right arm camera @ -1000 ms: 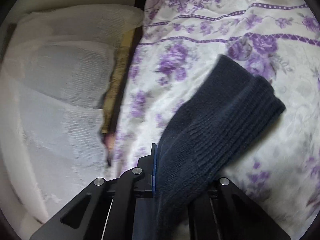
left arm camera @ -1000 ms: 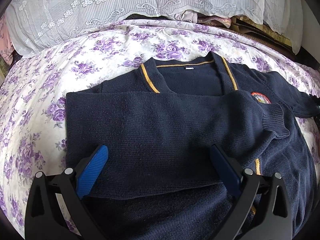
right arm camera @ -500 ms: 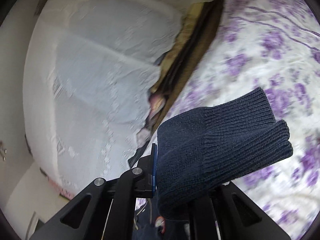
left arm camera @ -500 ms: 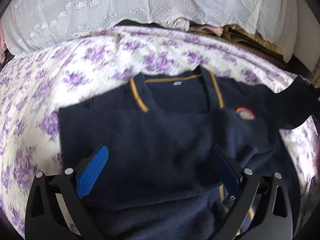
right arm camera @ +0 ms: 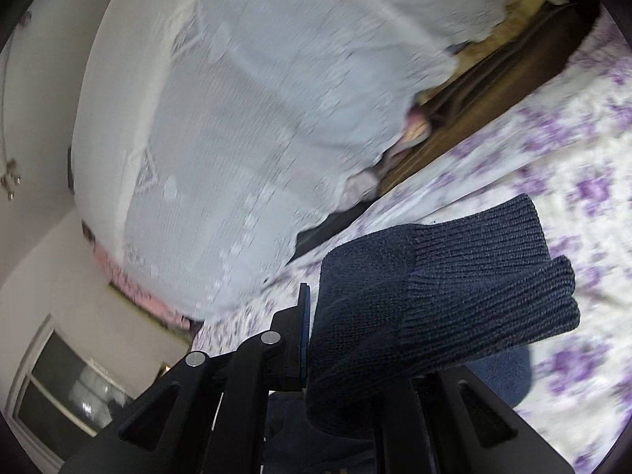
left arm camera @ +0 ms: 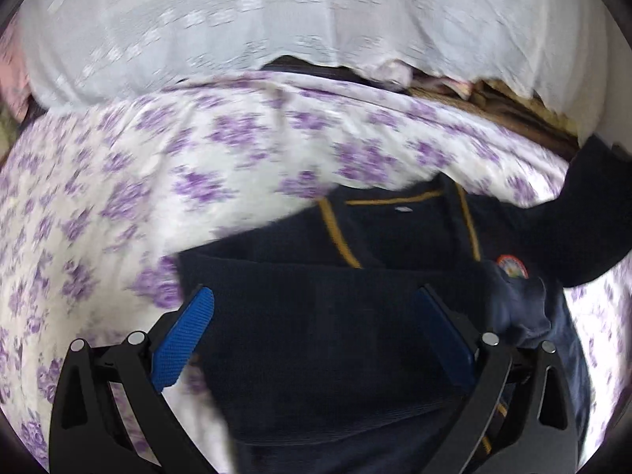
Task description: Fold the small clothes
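Note:
A navy knit sweater (left arm camera: 355, 316) with yellow-trimmed V-neck and a round chest badge (left arm camera: 511, 266) lies on the floral bed sheet (left arm camera: 158, 197), one sleeve folded across its front. My left gripper (left arm camera: 316, 339) hovers open above the folded sleeve, blue pads wide apart, nothing between them. My right gripper (right arm camera: 335, 328) is shut on the other sleeve's ribbed cuff (right arm camera: 474, 288), lifted off the bed and rolled sideways. That raised sleeve (left arm camera: 592, 217) shows at the right edge of the left wrist view.
White lace-covered pillows (left arm camera: 276, 15) line the bed's head, with brown folded fabric (left arm camera: 513, 106) behind them. A wall and a window (right arm camera: 67, 387) appear in the right wrist view. The floral sheet spreads left of the sweater.
My right gripper has lifted the sleeve cuff off the bed and rolled, its view swinging toward the pillows. My left gripper has drawn back and up, the sweater shifting right in its view.

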Motion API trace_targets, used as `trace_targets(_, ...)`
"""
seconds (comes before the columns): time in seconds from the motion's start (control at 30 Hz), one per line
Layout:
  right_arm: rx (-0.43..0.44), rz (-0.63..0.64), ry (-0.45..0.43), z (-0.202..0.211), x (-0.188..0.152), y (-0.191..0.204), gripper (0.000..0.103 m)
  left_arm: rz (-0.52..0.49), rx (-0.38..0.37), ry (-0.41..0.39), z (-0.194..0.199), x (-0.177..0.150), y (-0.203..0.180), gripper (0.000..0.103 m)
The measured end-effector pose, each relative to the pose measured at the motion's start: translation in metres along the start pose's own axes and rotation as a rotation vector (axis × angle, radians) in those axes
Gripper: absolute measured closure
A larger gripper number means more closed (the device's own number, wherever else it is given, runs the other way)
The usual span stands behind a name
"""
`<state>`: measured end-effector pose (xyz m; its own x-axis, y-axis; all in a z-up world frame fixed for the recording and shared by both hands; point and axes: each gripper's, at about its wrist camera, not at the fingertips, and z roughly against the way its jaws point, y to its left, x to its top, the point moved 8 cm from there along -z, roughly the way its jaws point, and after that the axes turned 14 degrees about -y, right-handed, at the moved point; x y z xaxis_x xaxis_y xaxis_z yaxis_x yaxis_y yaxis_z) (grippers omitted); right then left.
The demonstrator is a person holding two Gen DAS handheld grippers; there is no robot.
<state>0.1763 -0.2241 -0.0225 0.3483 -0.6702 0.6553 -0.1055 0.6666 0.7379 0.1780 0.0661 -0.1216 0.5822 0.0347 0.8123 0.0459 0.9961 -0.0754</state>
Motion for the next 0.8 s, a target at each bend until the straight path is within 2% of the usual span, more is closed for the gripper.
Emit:
trace_targets(0.17,0.011,0.041,0.062,-0.029,-0.036,0.034,0.092,0.156,0.029,-0.037,0.004,0.012,0.050,0.004)
trace_targets(0.33,-0.028,0.157,0.161,-0.058,-0.095,0.055,0.090,0.212,0.075,-0.053,0.002,0.015,0.083,0.004)
trace_targets(0.4,-0.091,0.259,0.225,-0.069,-0.125,0.053,0.080,0.231,0.084,-0.048,0.000,0.015,0.092,0.004)
trace_targets(0.47,-0.177,0.441,0.327,-0.081,-0.162,0.048,0.049,0.247,0.086,-0.037,-0.004,0.014,0.099,0.004)
trace_targets(0.5,-0.213,0.540,0.377,-0.085,-0.179,0.046,0.044,0.254,0.089,-0.030,-0.006,0.013,0.103,0.004)
trace_targets(0.53,-0.236,0.665,0.428,-0.087,-0.198,0.047,0.043,0.260,0.093,-0.024,-0.007,0.012,0.105,0.004)
trace_targets(0.6,-0.239,0.836,0.472,-0.081,-0.218,0.054,0.037,0.269,0.100,-0.012,-0.009,0.010,0.109,0.004)
trace_targets(0.63,-0.224,0.868,0.477,-0.076,-0.219,0.057,0.029,0.272,0.101,-0.009,-0.010,0.008,0.110,0.004)
trace_targets(0.73,-0.188,0.913,0.468,-0.057,-0.209,0.070,0.023,0.271,0.099,-0.004,-0.010,0.007,0.108,0.004)
trace_targets(0.8,-0.164,0.902,0.459,-0.044,-0.199,0.076,0.015,0.256,0.104,-0.007,-0.010,0.007,0.106,0.004)
